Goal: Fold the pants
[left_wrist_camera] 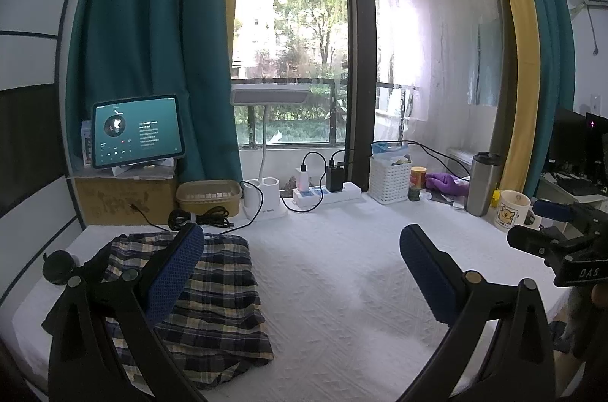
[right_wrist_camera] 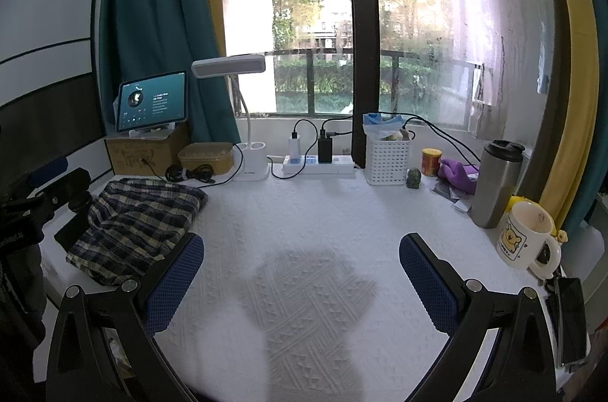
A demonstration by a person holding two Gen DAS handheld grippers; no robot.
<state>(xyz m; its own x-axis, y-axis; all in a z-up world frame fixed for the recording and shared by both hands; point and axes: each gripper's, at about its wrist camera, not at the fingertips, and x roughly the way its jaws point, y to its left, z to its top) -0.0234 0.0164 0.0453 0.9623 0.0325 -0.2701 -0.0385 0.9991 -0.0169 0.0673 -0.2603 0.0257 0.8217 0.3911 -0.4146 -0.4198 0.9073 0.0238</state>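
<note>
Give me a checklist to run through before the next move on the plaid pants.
1. Left claw open, nothing held: ok.
2. Right claw open, nothing held: ok.
3. Pants lying flat on the white cloth, neither claw touching them: ok.
4. Pants fully folded: cannot tell; they lie in a bundle.
5. Black cable clear of the pants: not ok, it lies right at their far edge.
6. Mug away from the pants: ok.

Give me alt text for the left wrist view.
Plaid pants lie in a folded bundle on the left of a white-covered table, under the left gripper, whose blue-padded jaws are wide open and empty. Behind stand a tablet, desk lamp, power strip and mug.
</note>
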